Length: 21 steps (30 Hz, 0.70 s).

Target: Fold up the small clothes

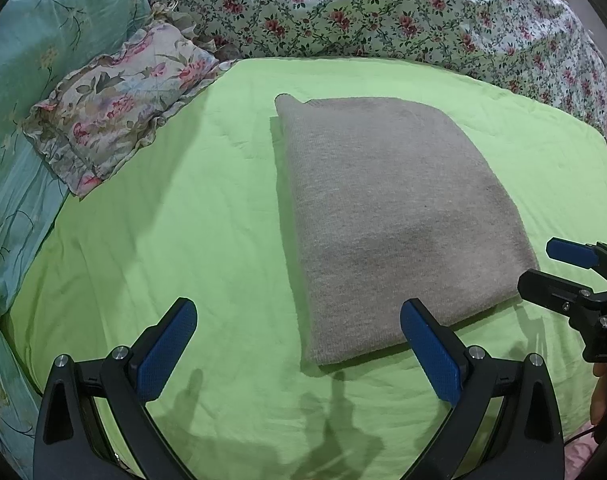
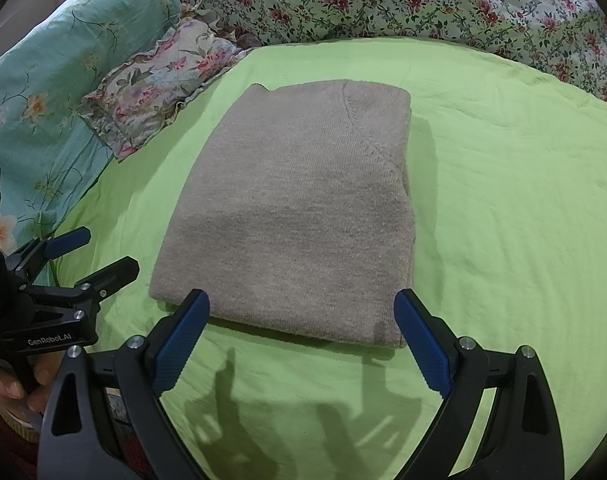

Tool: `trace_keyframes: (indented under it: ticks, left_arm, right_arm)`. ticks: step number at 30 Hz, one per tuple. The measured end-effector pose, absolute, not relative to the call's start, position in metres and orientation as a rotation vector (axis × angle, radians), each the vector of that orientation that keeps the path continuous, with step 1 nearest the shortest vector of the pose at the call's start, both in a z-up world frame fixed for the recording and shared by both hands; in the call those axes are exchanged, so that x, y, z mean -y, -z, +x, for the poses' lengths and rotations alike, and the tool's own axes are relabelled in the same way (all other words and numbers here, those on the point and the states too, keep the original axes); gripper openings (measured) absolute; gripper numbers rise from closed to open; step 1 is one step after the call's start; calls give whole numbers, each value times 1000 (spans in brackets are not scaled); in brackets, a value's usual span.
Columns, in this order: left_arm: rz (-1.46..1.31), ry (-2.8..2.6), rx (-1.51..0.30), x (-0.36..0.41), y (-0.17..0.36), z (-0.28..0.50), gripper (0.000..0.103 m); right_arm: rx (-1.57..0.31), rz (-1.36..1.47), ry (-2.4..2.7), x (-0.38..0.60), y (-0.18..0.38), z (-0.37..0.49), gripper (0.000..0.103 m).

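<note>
While both tongs hang spread and empty, left tongs [image 1: 299, 344], right tongs [image 2: 303, 336], folded grey sweater [image 2: 299, 216] on green sheet [image 2: 503, 200]

Sweater [image 1: 387, 216]: folded, lying flat on the bed sheet [image 1: 183, 240].
Pillow [image 1: 119, 108]: left of the sweater, at the sheet's far-left edge.
Quilt [image 1: 383, 12]: bunched behind the sheet.
Grippers: left gripper [image 1: 299, 350] and right gripper [image 2: 301, 344] before the sweater's near edge.

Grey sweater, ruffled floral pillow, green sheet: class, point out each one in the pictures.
Grey sweater [image 2: 299, 216]: right wrist view, middle of its folded top face.
Ruffled floral pillow [image 1: 119, 108]: left wrist view, centre of its flowered front.
Green sheet [image 2: 523, 220]: right wrist view, bare stretch right of the sweater.
</note>
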<state>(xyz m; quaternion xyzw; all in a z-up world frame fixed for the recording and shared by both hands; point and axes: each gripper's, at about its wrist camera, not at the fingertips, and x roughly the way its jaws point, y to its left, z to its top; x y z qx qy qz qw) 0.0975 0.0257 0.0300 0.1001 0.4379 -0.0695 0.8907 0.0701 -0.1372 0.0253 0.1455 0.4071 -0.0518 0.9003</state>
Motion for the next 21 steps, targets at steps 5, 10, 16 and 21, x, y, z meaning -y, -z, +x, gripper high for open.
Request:
trace_keyframes:
  ticks: [5, 10, 16, 21]
  left_arm:
    - [207, 147, -909, -25, -30, 97, 102]
    - [210, 152, -905, -24, -32, 98, 102]
    - [209, 154, -906, -25, -32, 99, 102]
    - [208, 157, -908, -23, -32, 104, 102]
  right_arm:
    - [-831, 303, 104, 138, -29, 70, 94]
    - [-830, 303, 104, 138, -29, 70, 94]
    - [-829, 304, 108, 137, -29, 71, 94]
    - [-829, 302, 107, 137, -30, 71, 94]
